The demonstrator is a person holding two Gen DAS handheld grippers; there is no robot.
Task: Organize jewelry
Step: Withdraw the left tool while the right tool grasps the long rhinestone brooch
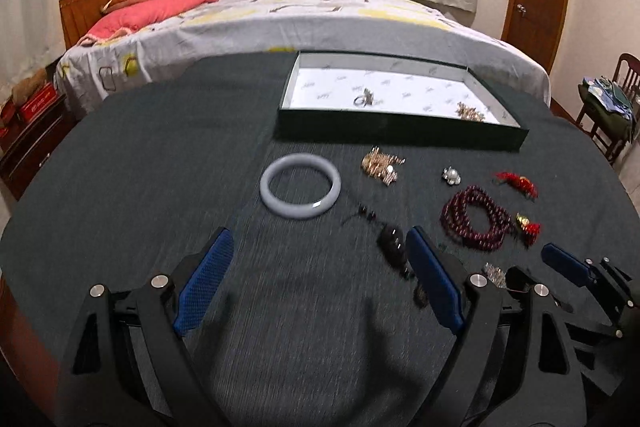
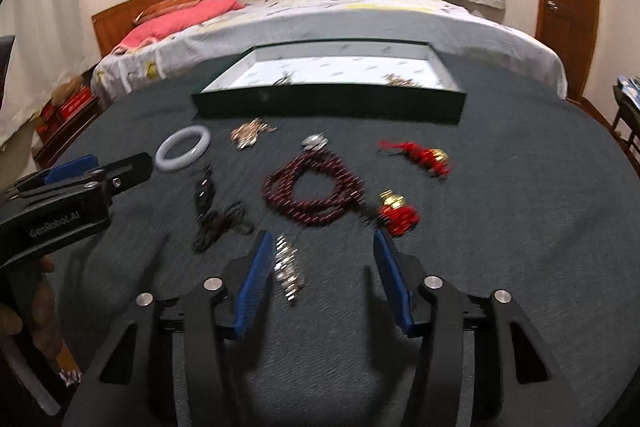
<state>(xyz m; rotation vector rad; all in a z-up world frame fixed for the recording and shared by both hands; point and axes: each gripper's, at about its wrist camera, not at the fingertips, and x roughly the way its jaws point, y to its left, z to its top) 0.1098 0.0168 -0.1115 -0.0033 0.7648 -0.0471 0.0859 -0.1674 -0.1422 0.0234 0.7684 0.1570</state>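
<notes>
Left gripper (image 1: 320, 255) wide & empty, right gripper (image 2: 320, 259) narrower astride silver piece (image 2: 288, 271) near tabletop's front edge, prob. bound for tray (image 2: 328, 103).

Left side of worktop (image 1: 140, 155): bare cloth, easy to pass.
Far edge: green tray (image 1: 400, 135) stands like a low wall.
Middle and right: pale bangle (image 1: 300, 191), red beads (image 2: 316, 195), red tassels (image 2: 416, 155) lie close together.
Near edge: bare cloth.
</notes>
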